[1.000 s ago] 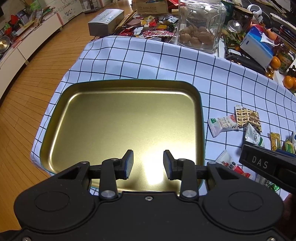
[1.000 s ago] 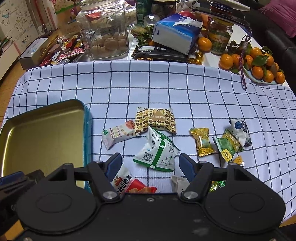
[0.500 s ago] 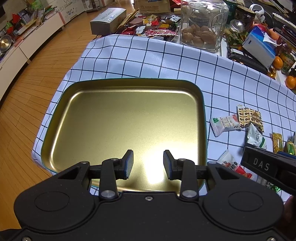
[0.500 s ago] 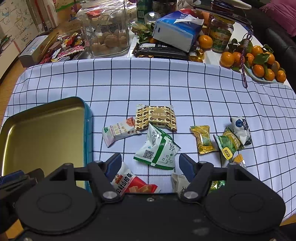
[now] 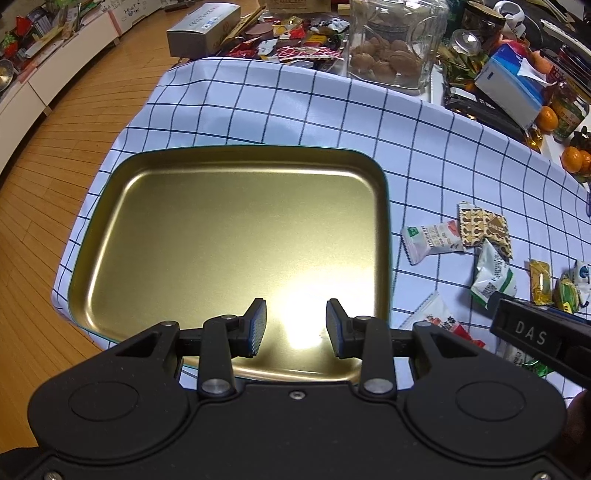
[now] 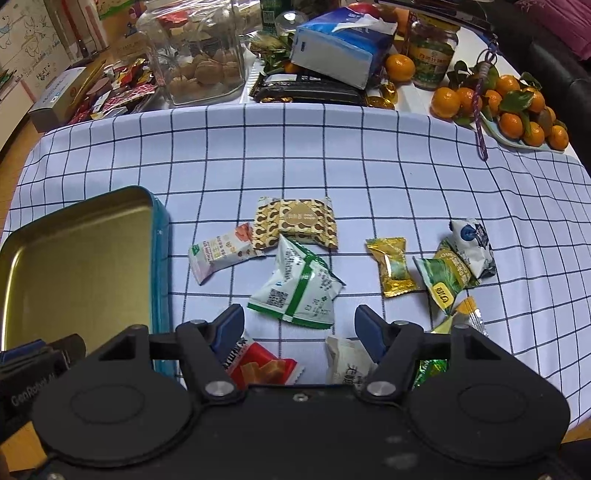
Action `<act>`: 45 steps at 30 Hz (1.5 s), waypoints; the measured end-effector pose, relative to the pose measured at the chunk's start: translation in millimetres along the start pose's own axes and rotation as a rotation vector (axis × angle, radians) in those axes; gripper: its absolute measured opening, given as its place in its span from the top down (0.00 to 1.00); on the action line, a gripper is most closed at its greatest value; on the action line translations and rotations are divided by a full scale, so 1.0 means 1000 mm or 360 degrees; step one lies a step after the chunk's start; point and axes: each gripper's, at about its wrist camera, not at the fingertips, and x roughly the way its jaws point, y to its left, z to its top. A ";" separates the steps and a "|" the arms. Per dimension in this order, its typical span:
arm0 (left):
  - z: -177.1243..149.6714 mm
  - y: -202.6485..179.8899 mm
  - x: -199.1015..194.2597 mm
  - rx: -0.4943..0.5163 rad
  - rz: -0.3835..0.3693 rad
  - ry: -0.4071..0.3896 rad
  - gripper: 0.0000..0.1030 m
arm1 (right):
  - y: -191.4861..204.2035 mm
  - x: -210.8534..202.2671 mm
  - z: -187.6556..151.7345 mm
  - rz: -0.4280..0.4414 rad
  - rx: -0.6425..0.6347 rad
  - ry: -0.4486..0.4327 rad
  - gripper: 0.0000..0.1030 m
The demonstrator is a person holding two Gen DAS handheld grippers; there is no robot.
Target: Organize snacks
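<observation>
A gold metal tray (image 5: 229,236) with a teal rim lies on the checked cloth, holding nothing; it also shows in the right wrist view (image 6: 74,266). My left gripper (image 5: 295,328) is open and hovers over the tray's near edge. Several wrapped snacks lie to the tray's right: a green-and-white packet (image 6: 295,288), a brown patterned packet (image 6: 295,225), a white-and-orange packet (image 6: 221,254), a gold candy (image 6: 393,271), a red packet (image 6: 262,367). My right gripper (image 6: 299,328) is open above the cloth, just short of the green-and-white packet.
At the table's back stand a glass jar of walnuts (image 6: 195,59), a blue tissue pack (image 6: 340,44), a green jar (image 6: 432,55) and tangerines (image 6: 509,107). Loose wrappers and a grey box (image 5: 203,31) sit back left. The floor drops off left of the cloth (image 5: 258,103).
Both grippers have pulled back and risen slightly, so the tray and snacks look a little farther away. Neither gripper's opening has changed. No snack has moved.
</observation>
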 end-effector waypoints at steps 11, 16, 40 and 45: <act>0.004 -0.043 -0.007 0.0143 -0.0126 0.0020 0.58 | -0.100 0.000 0.011 -0.0009 0.0341 0.0074 0.39; 0.001 -0.071 -0.004 0.0242 -0.0141 0.0038 0.58 | -0.153 0.012 0.007 0.0003 0.0640 0.0208 0.43; 0.003 -0.090 0.009 0.0280 -0.0165 0.0091 0.58 | -0.151 0.030 -0.004 0.0162 0.0838 0.0337 0.47; 0.004 -0.080 0.009 0.0246 -0.0171 0.0097 0.58 | -0.150 0.038 0.001 0.0091 0.0873 0.0333 0.47</act>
